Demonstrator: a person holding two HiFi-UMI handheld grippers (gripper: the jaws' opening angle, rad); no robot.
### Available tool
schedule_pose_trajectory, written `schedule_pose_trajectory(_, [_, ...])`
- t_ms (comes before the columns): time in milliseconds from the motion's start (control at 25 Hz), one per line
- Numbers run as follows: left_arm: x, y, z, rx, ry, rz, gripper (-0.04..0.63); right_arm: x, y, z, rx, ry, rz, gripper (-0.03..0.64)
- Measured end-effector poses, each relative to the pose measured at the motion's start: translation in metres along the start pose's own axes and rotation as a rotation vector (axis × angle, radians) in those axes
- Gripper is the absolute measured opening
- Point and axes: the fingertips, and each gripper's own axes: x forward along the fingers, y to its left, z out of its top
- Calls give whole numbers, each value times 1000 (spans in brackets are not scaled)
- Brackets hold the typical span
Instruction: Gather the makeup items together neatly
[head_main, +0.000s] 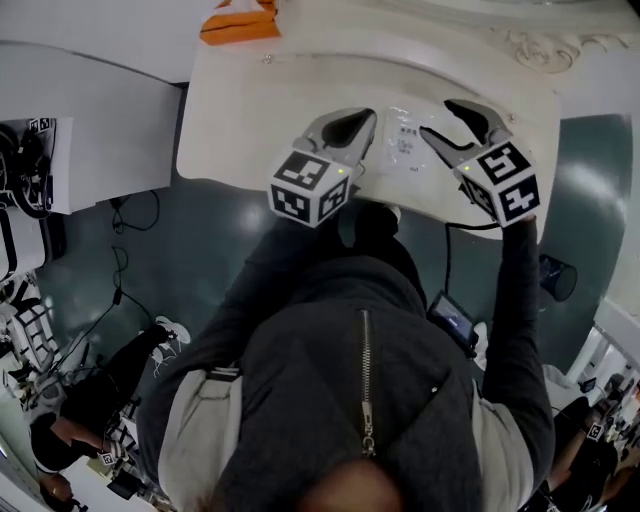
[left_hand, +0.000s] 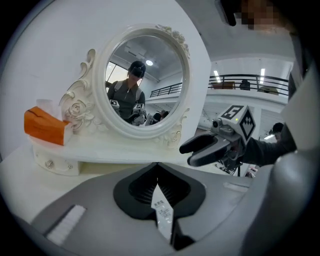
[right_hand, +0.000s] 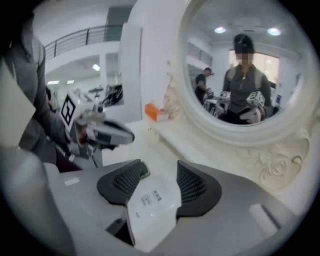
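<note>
Two sachets over the dressing table's (head_main: 250, 120) front edge: first sachet (left_hand: 164, 212) pinched flat in left gripper (left_hand: 158, 172), second sachet (right_hand: 152, 205) clamped widthwise in half-parted right gripper (right_hand: 159, 172); grouping apparently pending.

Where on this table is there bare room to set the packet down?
Bare tabletop left of the left gripper, in front of the orange box; a smaller patch right of the right gripper. Crowded in the middle, where both grippers meet at the packet.
</note>
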Motion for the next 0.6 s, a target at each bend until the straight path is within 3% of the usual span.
schedule_pose_trajectory(200, [13, -26, 30, 52, -40, -70, 9, -63, -26, 32, 329, -479, -187, 2])
schedule_pose_trajectory(240, [16, -31, 31, 59, -43, -83, 9, -67, -27, 28, 369, -528, -221, 3])
schedule_pose_trajectory(440, [27, -53, 26, 74, -41, -129, 9, -64, -8, -4, 545, -633, -358, 3])
schedule_pose_trajectory(600, [35, -62, 18, 74, -39, -137, 9, -51, 0, -22, 616, -645, -471, 3])
